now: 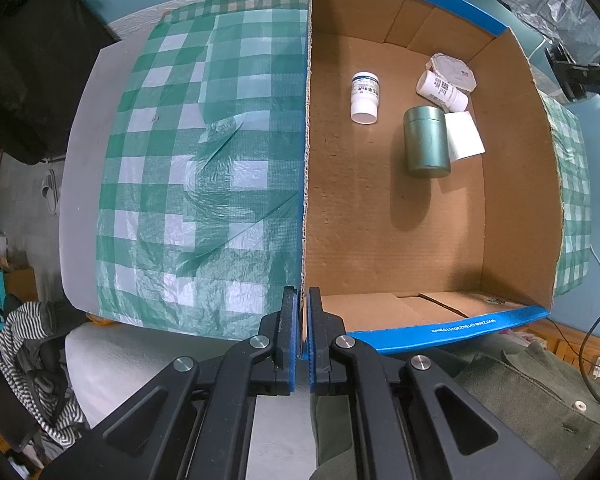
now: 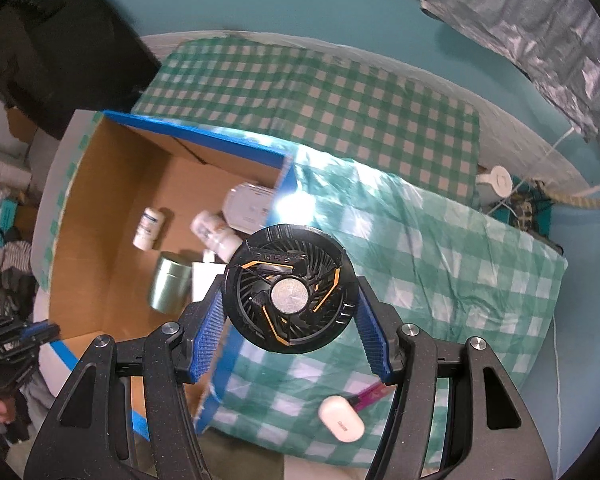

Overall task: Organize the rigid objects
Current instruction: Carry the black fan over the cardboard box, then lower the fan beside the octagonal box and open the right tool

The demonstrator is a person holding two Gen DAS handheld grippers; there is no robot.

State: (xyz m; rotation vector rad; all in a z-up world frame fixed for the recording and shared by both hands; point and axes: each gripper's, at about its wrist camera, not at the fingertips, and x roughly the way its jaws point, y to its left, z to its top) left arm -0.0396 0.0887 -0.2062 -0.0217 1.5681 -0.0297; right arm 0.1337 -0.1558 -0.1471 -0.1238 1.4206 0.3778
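Note:
My left gripper (image 1: pixel 302 300) is shut on the near corner of the left wall of an open cardboard box (image 1: pixel 400 232) with a blue rim. Inside lie a white pill bottle (image 1: pixel 365 97), a second white bottle (image 1: pixel 440 91), a green tin (image 1: pixel 426 142), a white card (image 1: pixel 464 136) and a white octagonal case (image 1: pixel 454 70). My right gripper (image 2: pixel 290 312) is shut on a round black fan with orange trim (image 2: pixel 291 288), held above the box's right wall (image 2: pixel 284 184). The tin (image 2: pixel 170 288) and bottles (image 2: pixel 149 228) show below it.
A green checked cloth (image 1: pixel 204 168) covers the table (image 1: pixel 80 152). In the right wrist view a white earbud case (image 2: pixel 341 424) and a pink pen (image 2: pixel 370 394) lie on the cloth (image 2: pixel 440 264) near the front. A white round device with cables (image 2: pixel 500 182) sits at the far right.

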